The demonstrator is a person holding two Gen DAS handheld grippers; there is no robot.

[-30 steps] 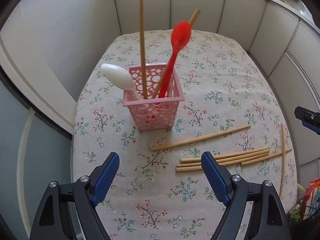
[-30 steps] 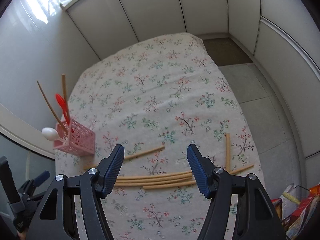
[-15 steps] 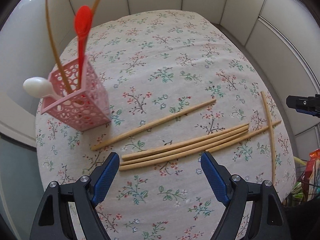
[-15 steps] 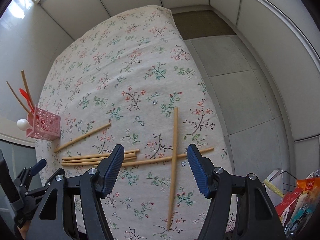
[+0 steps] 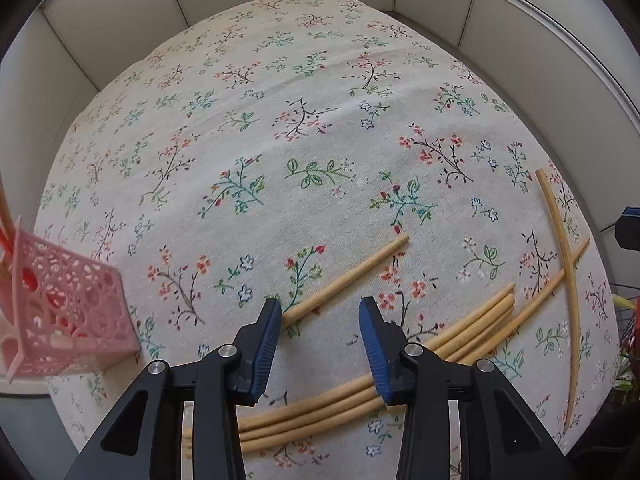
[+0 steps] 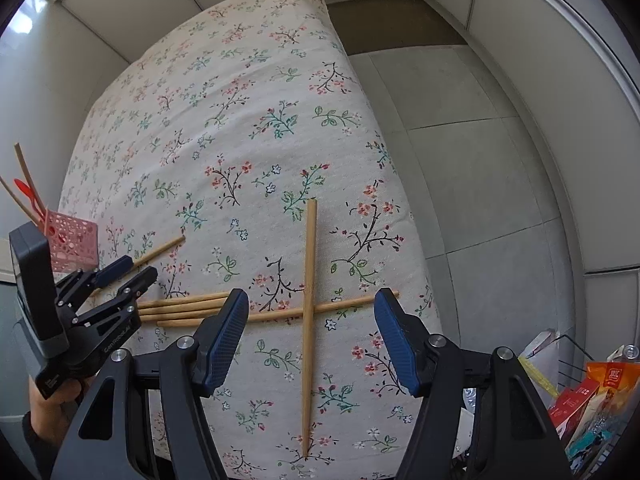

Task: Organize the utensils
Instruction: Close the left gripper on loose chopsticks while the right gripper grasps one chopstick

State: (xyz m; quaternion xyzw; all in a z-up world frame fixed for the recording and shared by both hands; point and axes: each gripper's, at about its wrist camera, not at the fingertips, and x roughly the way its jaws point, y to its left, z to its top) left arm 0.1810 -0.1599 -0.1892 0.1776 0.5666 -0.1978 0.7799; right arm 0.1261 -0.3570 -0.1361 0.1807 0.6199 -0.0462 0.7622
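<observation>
L wrist: left gripper (image 5: 318,322) jaws just narrowing, still apart, nothing pinched; lone chopstick (image 5: 348,276) touches left pad, runs toward 2 o'clock.
R wrist: right gripper (image 6: 310,336) spread, straddles upright chopstick (image 6: 309,312), axis 12–6; pink basket (image 6: 74,244) at 9.

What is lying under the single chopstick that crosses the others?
Under the crossing chopstick lies another chopstick, then the floral cloth. The crossing spot itself is covered.

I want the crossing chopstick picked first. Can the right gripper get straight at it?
Probably yes. The right gripper hangs open right over the crossing chopstick, which lies on top of another chopstick, with nothing covering it.
</observation>
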